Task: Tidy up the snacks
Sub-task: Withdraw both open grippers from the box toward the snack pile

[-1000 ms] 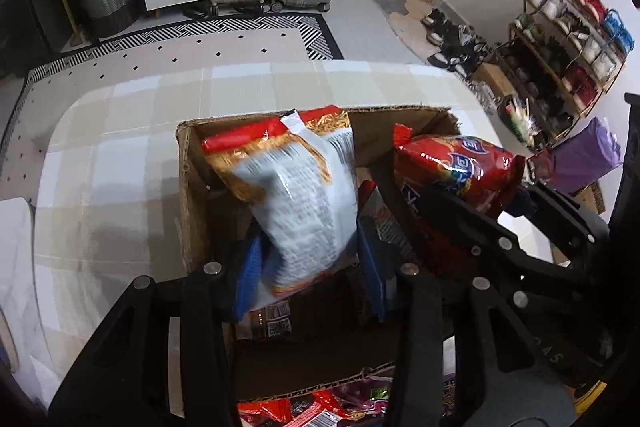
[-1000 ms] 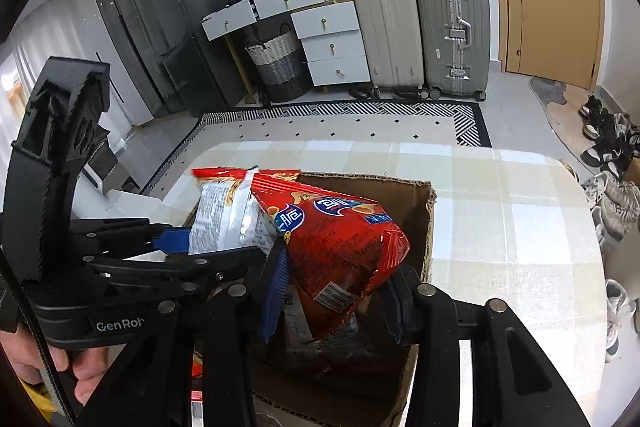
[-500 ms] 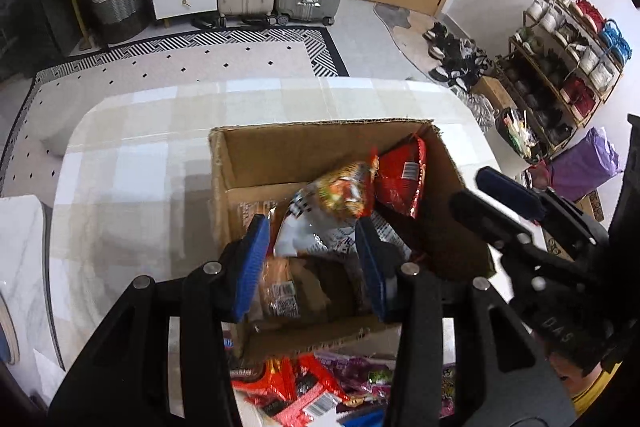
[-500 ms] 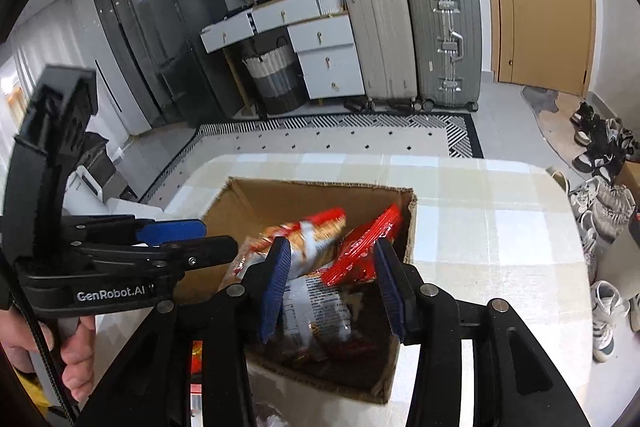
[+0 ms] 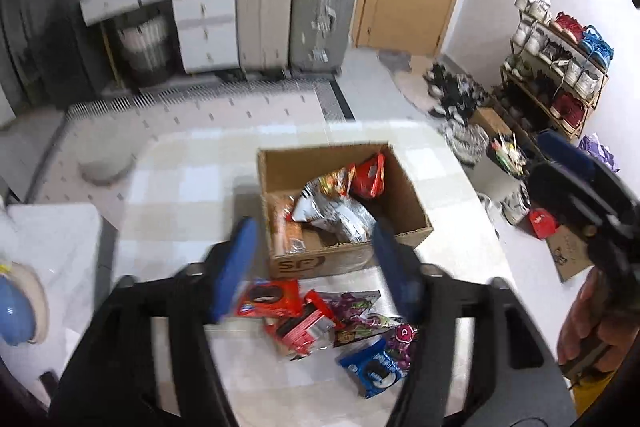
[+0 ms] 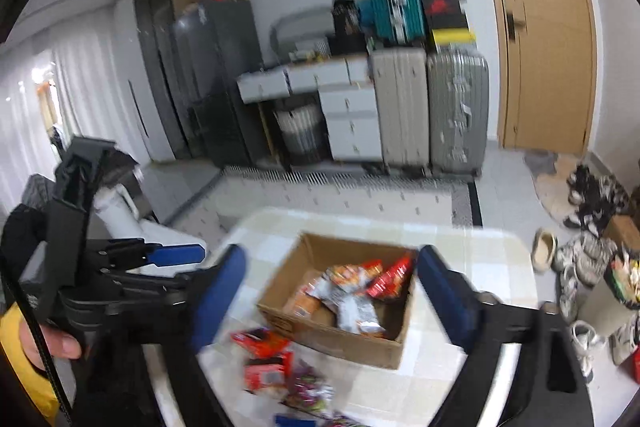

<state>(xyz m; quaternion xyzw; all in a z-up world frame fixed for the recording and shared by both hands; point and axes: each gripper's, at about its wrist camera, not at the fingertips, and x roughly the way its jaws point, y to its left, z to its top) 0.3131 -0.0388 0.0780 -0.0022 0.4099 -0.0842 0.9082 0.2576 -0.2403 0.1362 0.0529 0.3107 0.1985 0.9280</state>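
A cardboard box (image 5: 412,215) stands on the checked table; it also shows in the right wrist view (image 6: 340,341). Inside lie a red chip bag (image 5: 370,175), a silver-and-red bag (image 5: 336,209) and an orange pack (image 5: 286,231). In front of the box lies a pile of loose snacks: red packs (image 5: 272,301), purple candy bags (image 5: 362,311) and a blue cookie pack (image 5: 374,367). My left gripper (image 5: 314,261) is open and empty, high above the box's near edge. My right gripper (image 6: 330,291) is open and empty, raised above the box.
The table (image 5: 180,195) has a rounded far edge. A white surface with a blue bowl (image 5: 16,311) lies at the left. Suitcases (image 5: 292,15), drawers and a door stand behind. A shoe rack (image 5: 556,59) and shoes are on the right.
Both grippers let go of their chip bags, which now lie in the box. Both grippers opened wide and pulled up and back, bringing the loose snack pile into view.
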